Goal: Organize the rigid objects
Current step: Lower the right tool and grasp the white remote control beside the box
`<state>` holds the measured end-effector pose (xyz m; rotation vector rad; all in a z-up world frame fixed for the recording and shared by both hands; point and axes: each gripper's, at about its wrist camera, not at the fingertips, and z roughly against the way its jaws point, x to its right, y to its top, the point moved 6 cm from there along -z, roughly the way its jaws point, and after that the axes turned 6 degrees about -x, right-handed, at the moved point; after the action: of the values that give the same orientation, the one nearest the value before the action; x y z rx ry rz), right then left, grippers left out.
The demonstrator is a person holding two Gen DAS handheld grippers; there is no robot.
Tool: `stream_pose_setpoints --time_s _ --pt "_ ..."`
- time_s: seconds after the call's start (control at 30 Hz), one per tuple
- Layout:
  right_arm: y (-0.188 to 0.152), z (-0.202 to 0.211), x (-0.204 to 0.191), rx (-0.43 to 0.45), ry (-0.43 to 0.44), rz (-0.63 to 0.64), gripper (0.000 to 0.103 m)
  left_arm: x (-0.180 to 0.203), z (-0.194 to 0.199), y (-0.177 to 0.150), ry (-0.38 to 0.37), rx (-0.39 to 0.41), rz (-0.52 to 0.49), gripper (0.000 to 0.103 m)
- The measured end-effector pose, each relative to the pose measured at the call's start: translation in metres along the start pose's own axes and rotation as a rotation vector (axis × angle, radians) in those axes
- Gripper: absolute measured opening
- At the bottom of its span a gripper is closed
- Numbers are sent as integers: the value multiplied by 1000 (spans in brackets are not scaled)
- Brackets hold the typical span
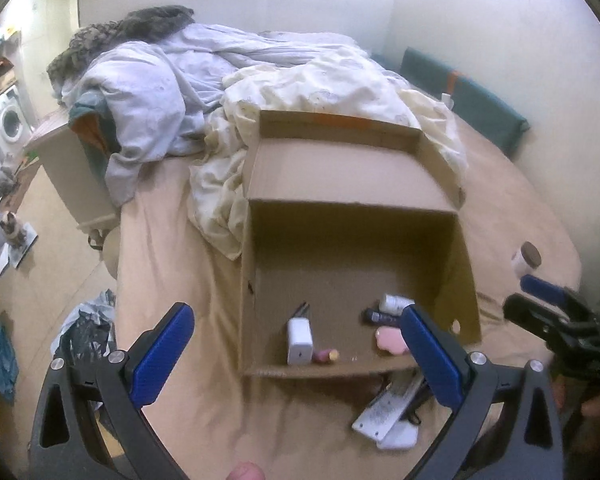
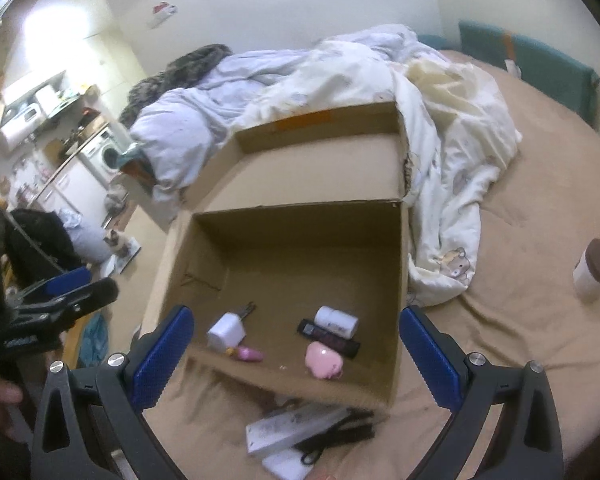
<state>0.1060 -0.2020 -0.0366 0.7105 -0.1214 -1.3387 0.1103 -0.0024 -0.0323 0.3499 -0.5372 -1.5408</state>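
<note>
An open cardboard box (image 1: 340, 232) (image 2: 300, 224) sits on the bed. Inside lie a white charger (image 1: 300, 340) (image 2: 226, 334), a small pink item (image 1: 326, 356) (image 2: 248, 354), a white bottle (image 1: 396, 303) (image 2: 336, 320), a dark tube (image 1: 380, 317) (image 2: 328, 337) and a pink case (image 1: 390, 340) (image 2: 323, 360). In front of the box lie white flat boxes (image 1: 388, 412) (image 2: 296, 428) with a black comb (image 2: 336, 434). A white jar with a brown lid (image 1: 526, 260) (image 2: 594, 268) stands to the right. My left gripper (image 1: 296, 356) and right gripper (image 2: 296, 356) both hover open above the box's near edge, empty.
Rumpled duvets (image 1: 300, 80) (image 2: 420, 100) crowd behind the box. The other gripper shows at each view's side (image 1: 556, 312) (image 2: 60, 296). A cat (image 1: 12, 228) (image 2: 116, 240) sits on the floor left of the bed, near a washing machine (image 1: 8, 124). Teal cushion (image 2: 540, 56) lines the wall.
</note>
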Motion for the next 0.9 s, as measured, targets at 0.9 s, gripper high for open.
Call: stream_pose_setpoints --time_s 0.9 --pt "-60 -32 21 -172 -9 -71 103 -15 -38 -59 31 -115 13 103"
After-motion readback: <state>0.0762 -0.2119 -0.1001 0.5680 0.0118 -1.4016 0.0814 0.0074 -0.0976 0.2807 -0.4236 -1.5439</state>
